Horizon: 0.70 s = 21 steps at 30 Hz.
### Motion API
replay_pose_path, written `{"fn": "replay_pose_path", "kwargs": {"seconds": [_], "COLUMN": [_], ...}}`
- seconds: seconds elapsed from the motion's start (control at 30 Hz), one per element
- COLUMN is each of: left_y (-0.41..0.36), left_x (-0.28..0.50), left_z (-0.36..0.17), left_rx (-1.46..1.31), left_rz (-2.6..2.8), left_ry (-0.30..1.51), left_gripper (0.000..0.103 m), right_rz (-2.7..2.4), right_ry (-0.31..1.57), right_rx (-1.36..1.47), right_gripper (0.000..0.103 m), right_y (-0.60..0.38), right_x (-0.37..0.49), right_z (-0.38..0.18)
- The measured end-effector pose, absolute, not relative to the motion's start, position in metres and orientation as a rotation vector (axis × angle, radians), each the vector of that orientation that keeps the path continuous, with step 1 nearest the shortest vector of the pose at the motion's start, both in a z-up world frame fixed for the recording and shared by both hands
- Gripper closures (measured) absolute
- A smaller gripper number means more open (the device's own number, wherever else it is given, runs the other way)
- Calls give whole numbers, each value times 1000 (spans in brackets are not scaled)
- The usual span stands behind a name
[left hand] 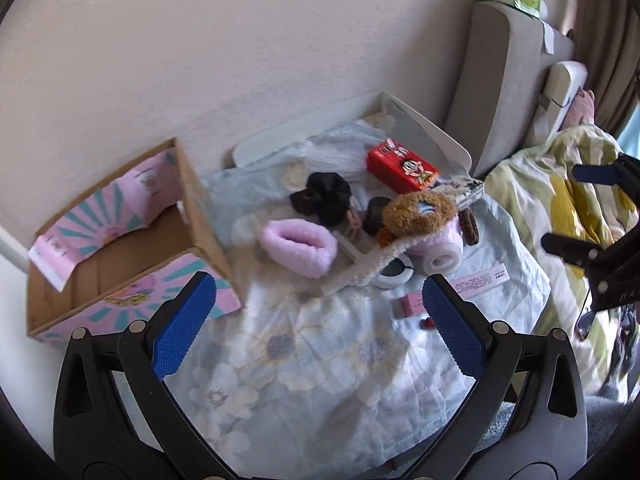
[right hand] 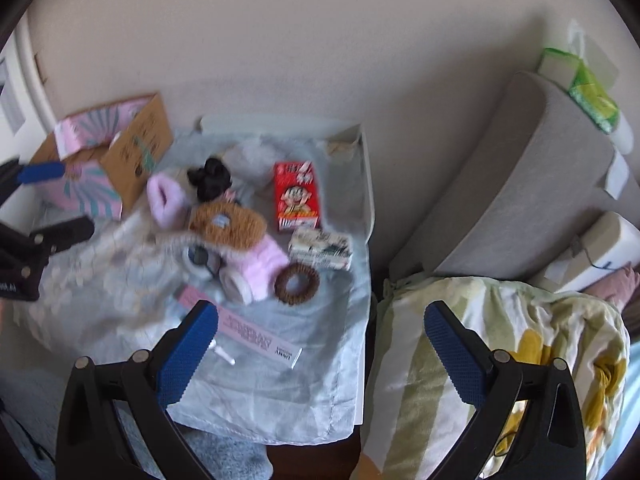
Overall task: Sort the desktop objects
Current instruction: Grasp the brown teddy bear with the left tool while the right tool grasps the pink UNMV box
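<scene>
compact (left hand: 394,271) half under plush, small red item (left hand: 428,323) unidentifiable

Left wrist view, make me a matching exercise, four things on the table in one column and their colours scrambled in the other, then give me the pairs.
Things:
1. Snack box
2. Fluffy scrunchie
3. Hair scrunchie beside it
4. Plush toy

Colours:
A. Brown
B. Black
C. Red
D. Pale pink

Pairs: 1-C, 2-D, 3-B, 4-A

All four lie on the flowered cloth, right of the cardboard box. Both the left gripper and the right gripper are open and hold nothing.
</scene>
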<state>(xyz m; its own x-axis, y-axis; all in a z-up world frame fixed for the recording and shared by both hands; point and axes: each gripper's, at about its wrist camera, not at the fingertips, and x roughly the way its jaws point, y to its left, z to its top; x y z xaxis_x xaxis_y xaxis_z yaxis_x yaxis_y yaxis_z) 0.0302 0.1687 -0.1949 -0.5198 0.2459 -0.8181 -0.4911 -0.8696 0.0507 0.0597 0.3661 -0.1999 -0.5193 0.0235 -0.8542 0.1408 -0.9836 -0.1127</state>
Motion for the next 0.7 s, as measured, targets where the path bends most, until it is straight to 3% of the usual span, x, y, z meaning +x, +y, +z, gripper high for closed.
{"fn": "replay_pose_path", "kwargs": {"seconds": [0.4, 0.7], "left_y": [224, 278], "left_x": [23, 10], "left_z": [-236, -269], "left_rx": [-1097, -994], "left_rz": [2311, 2113], "left_ry": [594, 857], "left_gripper": [5, 5], "right_rz": [-2464, -2309], "right_ry": [372, 586], "right_rx": [1466, 1320], "right_gripper": [22, 23], "right_y": [365, 359], "right_x": [56, 51], "right_z": [-269, -290]}}
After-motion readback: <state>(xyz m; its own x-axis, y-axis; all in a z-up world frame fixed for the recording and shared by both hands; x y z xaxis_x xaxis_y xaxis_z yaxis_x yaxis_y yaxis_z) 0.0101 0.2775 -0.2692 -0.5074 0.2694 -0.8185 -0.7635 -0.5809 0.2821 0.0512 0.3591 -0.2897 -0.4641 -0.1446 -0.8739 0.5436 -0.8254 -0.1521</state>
